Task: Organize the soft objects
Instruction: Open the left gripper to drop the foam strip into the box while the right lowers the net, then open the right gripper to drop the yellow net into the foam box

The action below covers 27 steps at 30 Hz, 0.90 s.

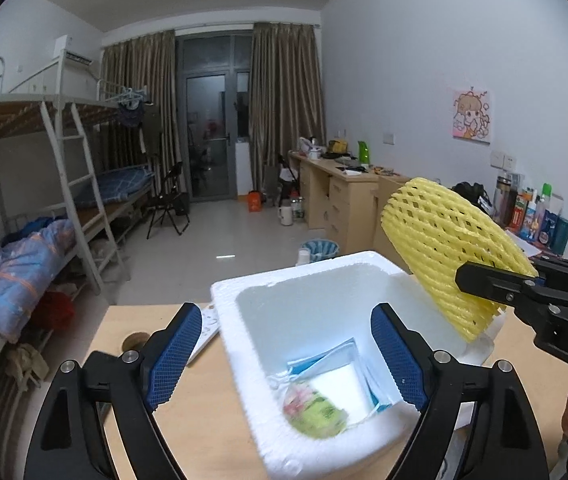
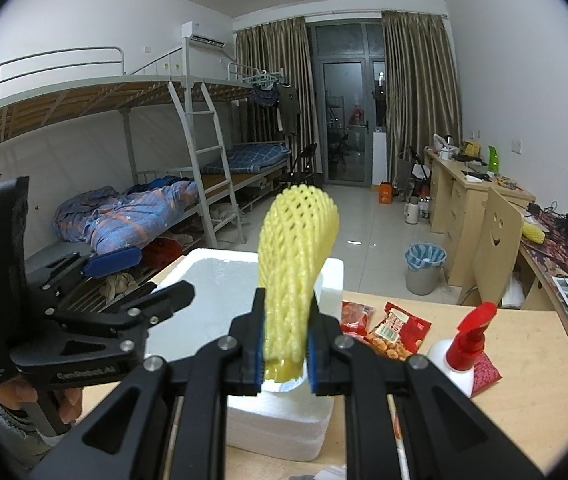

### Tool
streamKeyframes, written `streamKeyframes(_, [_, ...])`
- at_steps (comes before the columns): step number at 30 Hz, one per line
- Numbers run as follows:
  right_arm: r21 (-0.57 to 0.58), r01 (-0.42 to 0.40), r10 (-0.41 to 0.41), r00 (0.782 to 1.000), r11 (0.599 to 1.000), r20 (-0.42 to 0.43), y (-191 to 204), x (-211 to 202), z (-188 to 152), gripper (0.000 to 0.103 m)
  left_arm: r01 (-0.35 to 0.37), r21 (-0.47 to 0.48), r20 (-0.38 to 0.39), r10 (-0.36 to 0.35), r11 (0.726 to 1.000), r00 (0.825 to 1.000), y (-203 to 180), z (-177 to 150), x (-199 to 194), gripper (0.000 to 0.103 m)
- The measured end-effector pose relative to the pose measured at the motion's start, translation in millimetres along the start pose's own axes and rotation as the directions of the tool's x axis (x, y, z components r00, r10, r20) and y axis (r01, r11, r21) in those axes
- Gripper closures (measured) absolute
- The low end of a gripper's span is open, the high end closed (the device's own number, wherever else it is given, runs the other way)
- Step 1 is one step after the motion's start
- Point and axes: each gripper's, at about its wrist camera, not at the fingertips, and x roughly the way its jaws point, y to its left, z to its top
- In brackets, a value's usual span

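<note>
A white foam box (image 1: pixel 239 344) stands on the wooden table; it also shows in the right wrist view (image 2: pixel 211 280). Inside lie blue face masks (image 1: pixel 336 360) and a small clear packet (image 1: pixel 316 408). My right gripper (image 2: pixel 286 352) is shut on a yellow foam net sleeve (image 2: pixel 296 248) and holds it upright over the box's right rim; the sleeve shows in the left wrist view (image 1: pixel 444 248) too. My left gripper (image 1: pixel 284 356) is open and empty, straddling the box's left wall above its opening.
Red snack packets (image 2: pixel 398 330) and a white bottle with a red pump (image 2: pixel 464 344) lie on the table right of the box. A round hole (image 1: pixel 135 342) is in the table at left. A chair, desks and a bunk bed stand beyond.
</note>
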Motion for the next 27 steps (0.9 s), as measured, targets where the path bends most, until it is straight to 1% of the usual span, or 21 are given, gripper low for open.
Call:
streamKeyframes(1, [-0.003, -0.002, 0.002, 1.000, 1.000, -0.001, 1.4, 0.3, 0.8, 0.084, -0.005, -0.006, 0.000, 0.005, 1.000, 1.000, 2.6, -1.7, -3.8, 0.014])
streamKeyframes(3, [-0.011, -0.008, 0.008, 1.000, 1.000, -0.003, 5.3, 2.0, 1.3, 0.084, -0.016, -0.021, 0.006, 0.016, 1.000, 1.000, 6.9, -4.0, -10.2, 0.008])
streamKeyframes(5, [-0.014, -0.014, 0.014, 1.000, 1.000, -0.004, 8.2, 3.0, 1.7, 0.084, -0.019, -0.026, 0.017, 0.019, 1.000, 1.000, 11.0, -6.3, -18.3, 0.008])
streamKeyframes(8, [-0.017, -0.022, 0.021, 1.000, 1.000, -0.010, 13.1, 6.2, 2.1, 0.084, -0.027, -0.025, 0.041, 0.028, 0.999, 0.999, 12.2, -7.2, -30.7, 0.001])
streamKeyframes(10, [-0.020, -0.027, 0.027, 1.000, 0.999, -0.015, 15.9, 9.2, 2.9, 0.084, -0.026, -0.028, 0.067, 0.028, 0.999, 0.997, 11.8, -6.3, -37.1, 0.001])
streamKeyframes(12, [-0.021, -0.029, 0.029, 0.999, 0.999, -0.018, 18.4, 12.4, 4.1, 0.084, -0.045, -0.022, 0.097, 0.047, 0.999, 0.994, 14.3, -6.7, -43.7, 0.000])
streamKeyframes(13, [-0.023, -0.030, 0.029, 0.999, 0.999, -0.019, 19.6, 14.1, 4.6, 0.084, -0.046, -0.023, 0.100, 0.049, 0.999, 0.994, 16.6, -6.7, -46.1, 0.000])
streamKeyframes(16, [-0.034, -0.031, 0.030, 0.999, 0.999, -0.029, 23.8, 19.7, 5.9, 0.084, -0.044, -0.045, 0.097, 0.048, 0.998, 0.994, 25.8, -6.4, -47.8, 0.000])
streamKeyframes(21, [-0.040, -0.026, 0.024, 0.998, 0.999, -0.050, 32.2, 32.8, 9.0, 0.084, -0.062, -0.070, 0.089, 0.069, 0.996, 0.994, 39.4, -10.8, -51.0, 0.000])
streamKeyframes(23, [-0.039, -0.025, 0.022, 0.998, 0.999, -0.057, 31.7, 36.0, 8.0, 0.084, -0.076, -0.069, 0.093, 0.083, 0.995, 0.992, 42.4, -11.4, -52.3, 0.000])
streamKeyframes(27, [-0.032, -0.025, 0.023, 0.998, 0.999, -0.067, 31.9, 39.9, 6.5, 0.083, -0.078, -0.067, 0.092, 0.084, 0.995, 0.992, 45.2, -12.7, -53.5, 0.000])
